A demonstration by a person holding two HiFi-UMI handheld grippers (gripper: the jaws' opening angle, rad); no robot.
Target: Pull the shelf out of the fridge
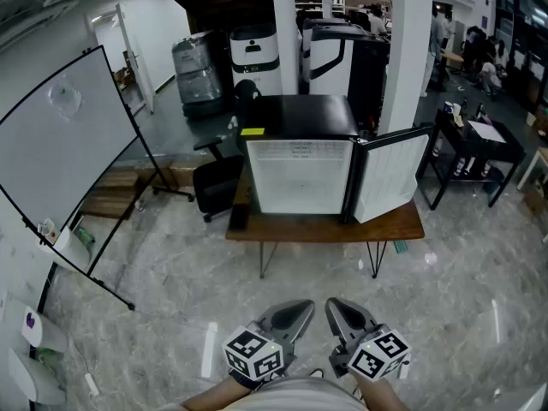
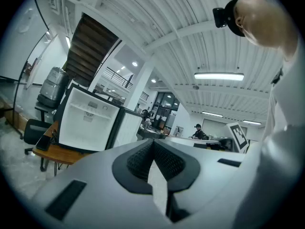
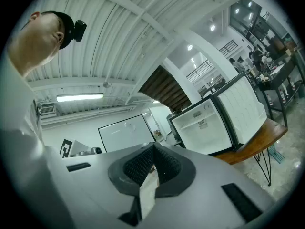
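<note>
A small white-lined fridge (image 1: 300,176) stands on a wooden table (image 1: 325,228) across the room, its door (image 1: 390,175) swung open to the right. A thin shelf (image 2: 88,110) crosses its upper interior; the right gripper view also shows this shelf (image 3: 208,119). Both grippers are held low, close to my body and far from the fridge. My left gripper (image 1: 295,309) is shut with nothing in it, its pads (image 2: 143,157) meeting. My right gripper (image 1: 342,308) is shut and empty too, with its pads (image 3: 164,163) together.
A large whiteboard (image 1: 60,152) on a wheeled stand is at the left. A black office chair (image 1: 216,187) sits by the table's left end. A black side table (image 1: 473,148) stands at the right, behind a white pillar (image 1: 409,50). Marbled floor (image 1: 282,306) lies between me and the table.
</note>
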